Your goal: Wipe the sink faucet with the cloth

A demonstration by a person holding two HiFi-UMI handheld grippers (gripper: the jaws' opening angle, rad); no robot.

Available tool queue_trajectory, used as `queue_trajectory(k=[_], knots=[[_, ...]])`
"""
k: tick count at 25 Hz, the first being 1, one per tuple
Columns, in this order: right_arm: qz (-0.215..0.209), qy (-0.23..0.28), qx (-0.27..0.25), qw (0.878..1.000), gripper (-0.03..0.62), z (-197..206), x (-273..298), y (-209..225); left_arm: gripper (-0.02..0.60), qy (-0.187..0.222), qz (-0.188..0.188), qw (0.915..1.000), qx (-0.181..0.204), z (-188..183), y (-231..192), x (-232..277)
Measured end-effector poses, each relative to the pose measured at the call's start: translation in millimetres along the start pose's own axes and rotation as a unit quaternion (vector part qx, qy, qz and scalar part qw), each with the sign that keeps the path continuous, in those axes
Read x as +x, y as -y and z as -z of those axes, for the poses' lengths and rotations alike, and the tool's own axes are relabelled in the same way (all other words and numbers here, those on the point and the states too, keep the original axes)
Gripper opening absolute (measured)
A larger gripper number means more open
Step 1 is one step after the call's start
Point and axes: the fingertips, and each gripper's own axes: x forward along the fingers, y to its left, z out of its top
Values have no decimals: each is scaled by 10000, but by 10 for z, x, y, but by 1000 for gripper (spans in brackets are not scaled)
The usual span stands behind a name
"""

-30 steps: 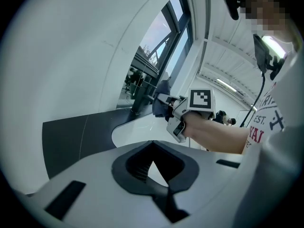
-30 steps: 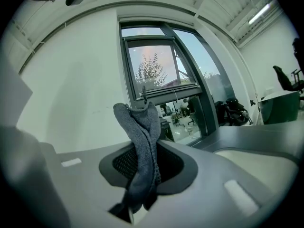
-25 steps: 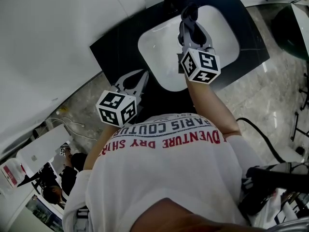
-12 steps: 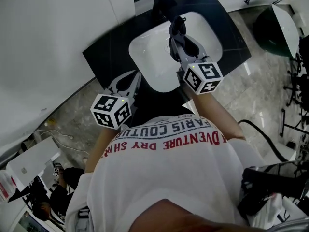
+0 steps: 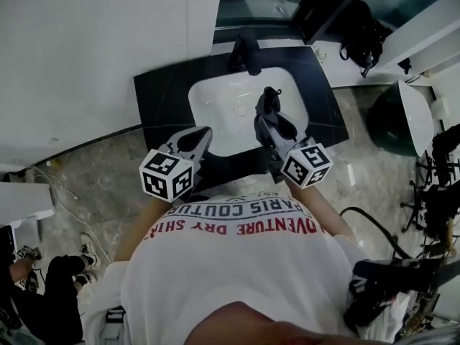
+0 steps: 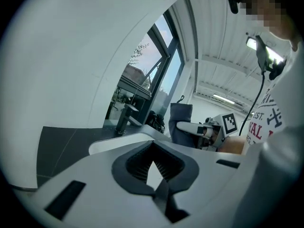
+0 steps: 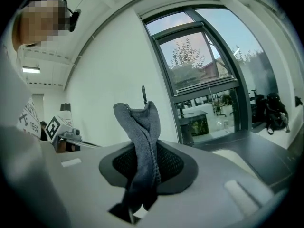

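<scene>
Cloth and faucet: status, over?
Right gripper shut on cloth, above the sink. Left gripper shut, empty. Cloth short of faucet; nothing between.

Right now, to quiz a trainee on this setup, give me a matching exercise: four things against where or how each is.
1 cloth
2 faucet
3 left tool
4 sink

A white, set in the black counter
B shut, empty
C at the sink's far edge
D clamped in the right tool

Pairs: 1-D, 2-C, 3-B, 4-A
</scene>
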Motion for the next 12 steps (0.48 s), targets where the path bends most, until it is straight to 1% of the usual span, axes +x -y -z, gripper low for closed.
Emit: queue_trajectory(k=[3, 5, 7, 10, 12], knots=[[-532, -10, -224, 9983, 78, 102, -599, 4, 1, 194, -224, 9995, 138, 201, 643, 77], [-885, -42, -242, 9958, 78, 241, -1122, 77, 2, 306, -391, 9986, 172, 423, 1192, 180], [-1181, -139, -189, 9927, 78, 415, -1685, 202, 2, 414, -576, 9974, 120, 667, 1784, 290], [-1515, -328, -241, 9876, 78, 585, -2511, 394, 2, 613, -805, 9949, 46, 946, 2661, 391], [-1666, -443, -406, 9842, 78, 641, -3054, 470, 0, 613, -902, 9940, 48, 1151, 3207, 389]])
